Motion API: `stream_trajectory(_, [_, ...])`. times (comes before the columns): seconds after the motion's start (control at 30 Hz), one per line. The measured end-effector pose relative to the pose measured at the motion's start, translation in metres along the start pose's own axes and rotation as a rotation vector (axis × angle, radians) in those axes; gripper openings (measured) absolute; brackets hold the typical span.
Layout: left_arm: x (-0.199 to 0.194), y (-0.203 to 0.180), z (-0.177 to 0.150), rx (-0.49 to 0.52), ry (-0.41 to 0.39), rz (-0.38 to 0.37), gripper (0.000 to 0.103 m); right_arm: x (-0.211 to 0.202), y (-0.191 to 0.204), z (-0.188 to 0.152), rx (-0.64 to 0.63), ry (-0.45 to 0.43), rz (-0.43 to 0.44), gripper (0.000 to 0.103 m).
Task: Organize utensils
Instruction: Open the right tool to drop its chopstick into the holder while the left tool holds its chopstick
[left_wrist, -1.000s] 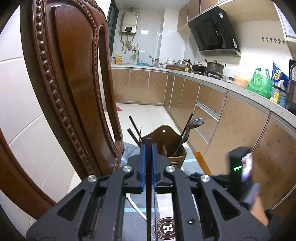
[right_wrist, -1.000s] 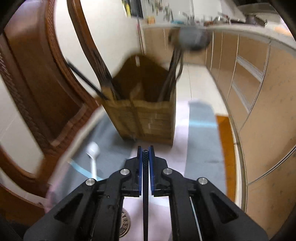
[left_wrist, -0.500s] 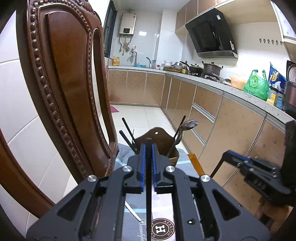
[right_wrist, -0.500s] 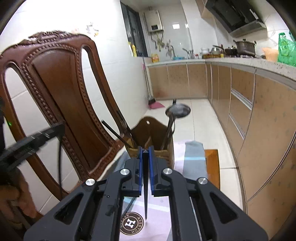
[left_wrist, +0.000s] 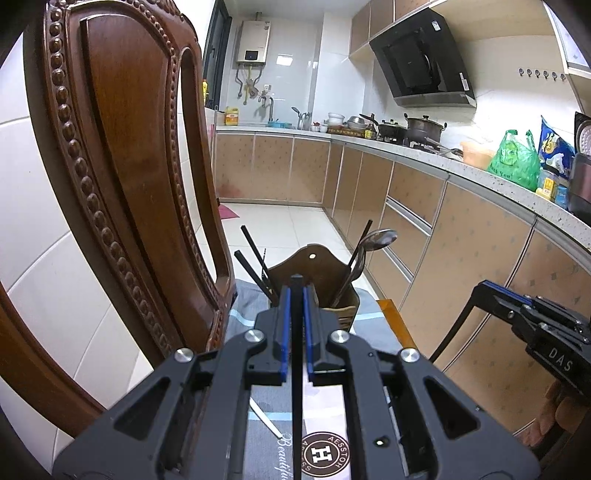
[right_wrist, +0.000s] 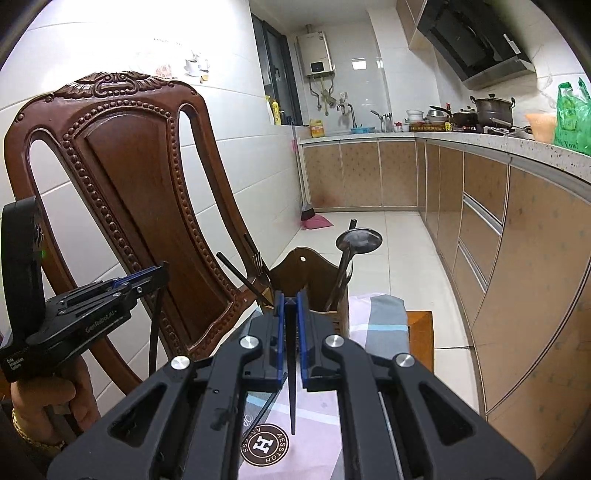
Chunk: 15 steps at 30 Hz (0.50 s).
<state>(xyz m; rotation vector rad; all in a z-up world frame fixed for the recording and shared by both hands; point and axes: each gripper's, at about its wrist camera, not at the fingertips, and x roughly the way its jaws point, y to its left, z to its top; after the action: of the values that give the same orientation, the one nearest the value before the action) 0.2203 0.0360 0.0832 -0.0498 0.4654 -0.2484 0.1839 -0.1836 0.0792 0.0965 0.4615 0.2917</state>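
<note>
A brown wooden utensil holder (left_wrist: 319, 275) stands at the far end of a cloth-covered surface; it also shows in the right wrist view (right_wrist: 306, 275). It holds black chopsticks (left_wrist: 255, 260), a fork (right_wrist: 260, 267) and a metal ladle (left_wrist: 375, 240). My left gripper (left_wrist: 296, 299) is shut on a black chopstick (left_wrist: 296, 387) that hangs down, held above the cloth short of the holder. My right gripper (right_wrist: 290, 308) is shut on another black chopstick (right_wrist: 291, 387), also hanging down. A white spoon handle (left_wrist: 264, 417) lies on the cloth under the left gripper.
A carved brown wooden chair back (left_wrist: 122, 184) rises close on the left (right_wrist: 147, 192). Kitchen cabinets (left_wrist: 461, 258) and a counter with pots and a green bag (left_wrist: 515, 158) run along the right. The cloth (right_wrist: 376, 317) carries a round brown logo (left_wrist: 325, 452).
Both grippers have risen and pulled back from the holder. The right gripper, close over the holder a second ago, now sits higher and farther back. Each still grips its chopstick.
</note>
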Motion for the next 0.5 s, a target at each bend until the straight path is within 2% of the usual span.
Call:
stream_trajectory(0.2, [-0.002, 0.010, 0.003, -0.027, -0.003, -0.010, 0.006, 0.007, 0.006, 0.013, -0.009, -0.012, 0.007, 0.007])
stream_trajectory(0.4, [0.005, 0.016, 0.000, -0.030, 0.007, -0.011, 0.006, 0.029, 0.017, 0.067, -0.065, -0.094, -0.030, 0.007])
stream_trajectory(0.5, [0.009, 0.021, -0.001, -0.042, 0.014, -0.014, 0.006, 0.053, 0.013, 0.093, -0.061, -0.132, -0.060, 0.007])
